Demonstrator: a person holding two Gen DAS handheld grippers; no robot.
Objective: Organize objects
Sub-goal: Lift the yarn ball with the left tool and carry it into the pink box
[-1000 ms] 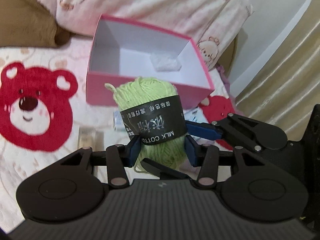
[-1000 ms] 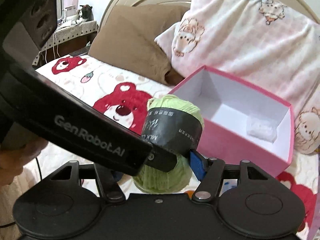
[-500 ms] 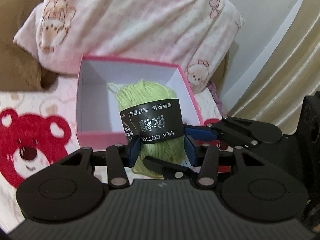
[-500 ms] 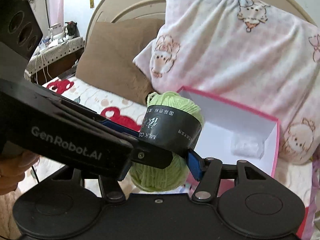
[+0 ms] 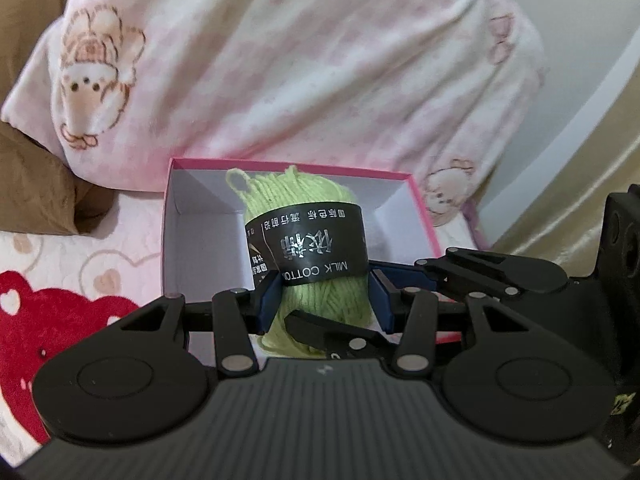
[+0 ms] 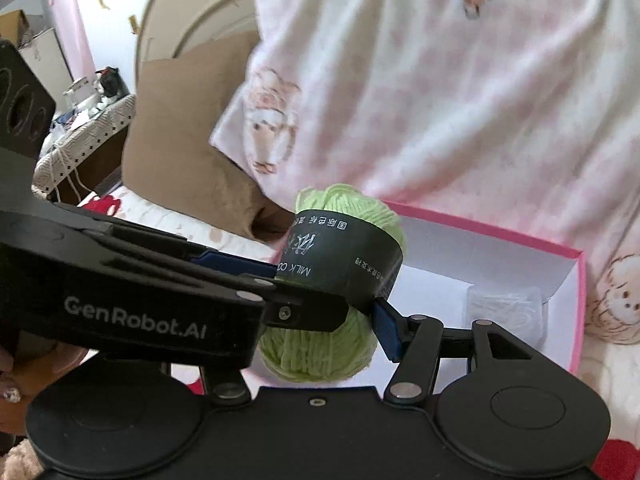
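Both the left tool (image 5: 323,299) and right tool (image 6: 320,328) pinch green yarn (image 5: 308,216) banded "MILK COTTON".

Both wrist views face the pink box (image 5: 420,216) (image 6: 576,304) closely, sharing the yarn (image 5: 304,208) (image 6: 352,208).
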